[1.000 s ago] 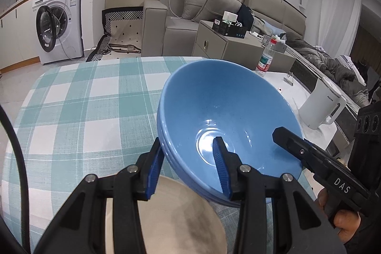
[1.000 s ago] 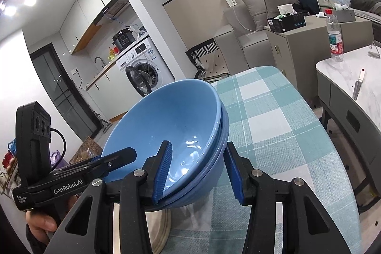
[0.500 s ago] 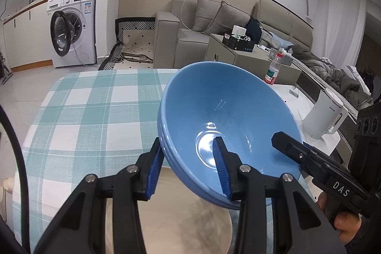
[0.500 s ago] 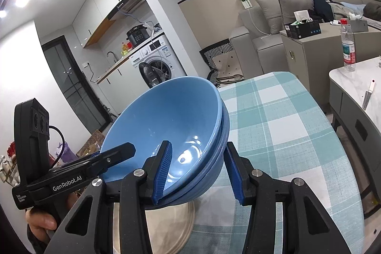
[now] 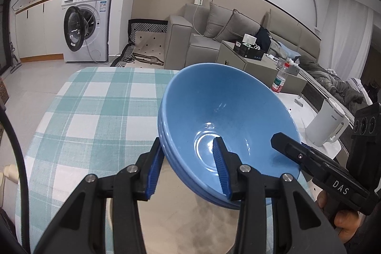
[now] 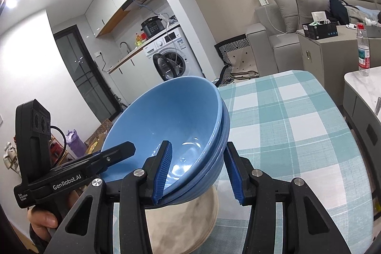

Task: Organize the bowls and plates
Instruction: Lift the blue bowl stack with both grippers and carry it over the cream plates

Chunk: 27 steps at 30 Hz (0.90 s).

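Note:
A stack of nested blue bowls (image 5: pixel 226 111) (image 6: pixel 171 116) hangs tilted in the air, held from two opposite sides. My left gripper (image 5: pixel 188 158) is shut on the near rim, one blue pad inside the top bowl and one outside. My right gripper (image 6: pixel 197 154) is shut on the opposite rim the same way. Each gripper also shows in the other's view: the right one (image 5: pixel 309 158) and the left one (image 6: pixel 95 163). Below the stack a beige plate (image 5: pixel 190 218) (image 6: pixel 181 225) lies on the green-checked table (image 5: pixel 95 111) (image 6: pixel 297 135).
A white kettle (image 5: pixel 326 125) and a water bottle (image 5: pixel 281 77) (image 6: pixel 363 51) stand on a white side table to the right. Beyond the checked table's far edge are a grey sofa (image 5: pixel 202 39) and a washing machine (image 5: pixel 83 25).
Both grippers have carried the bowl stack across the table and a little upward. More of the room shows behind it, and more of the beige plate shows below.

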{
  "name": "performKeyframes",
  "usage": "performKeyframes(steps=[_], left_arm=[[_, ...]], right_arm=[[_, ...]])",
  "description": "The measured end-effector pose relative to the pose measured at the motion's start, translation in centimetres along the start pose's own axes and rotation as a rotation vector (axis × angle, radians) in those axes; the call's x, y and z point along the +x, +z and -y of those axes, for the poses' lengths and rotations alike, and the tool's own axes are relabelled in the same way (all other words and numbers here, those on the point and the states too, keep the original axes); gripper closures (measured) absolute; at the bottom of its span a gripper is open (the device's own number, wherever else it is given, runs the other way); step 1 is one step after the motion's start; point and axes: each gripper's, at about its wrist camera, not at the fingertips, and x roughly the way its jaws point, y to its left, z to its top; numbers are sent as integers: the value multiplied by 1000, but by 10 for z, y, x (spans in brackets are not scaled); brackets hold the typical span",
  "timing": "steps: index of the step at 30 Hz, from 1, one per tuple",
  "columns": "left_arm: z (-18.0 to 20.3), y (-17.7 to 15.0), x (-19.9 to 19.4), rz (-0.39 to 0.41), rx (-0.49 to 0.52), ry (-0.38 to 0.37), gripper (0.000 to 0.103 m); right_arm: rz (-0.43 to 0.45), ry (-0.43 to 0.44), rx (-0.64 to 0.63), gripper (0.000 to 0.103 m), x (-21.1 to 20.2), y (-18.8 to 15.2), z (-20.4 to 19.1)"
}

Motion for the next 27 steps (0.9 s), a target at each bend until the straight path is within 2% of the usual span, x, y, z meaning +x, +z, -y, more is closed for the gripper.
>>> performKeyframes(steps=[27], left_arm=[[-32,-29,-17,-6,-53,81,63]], right_arm=[[-128,62,-63,57,31,-17,-26]])
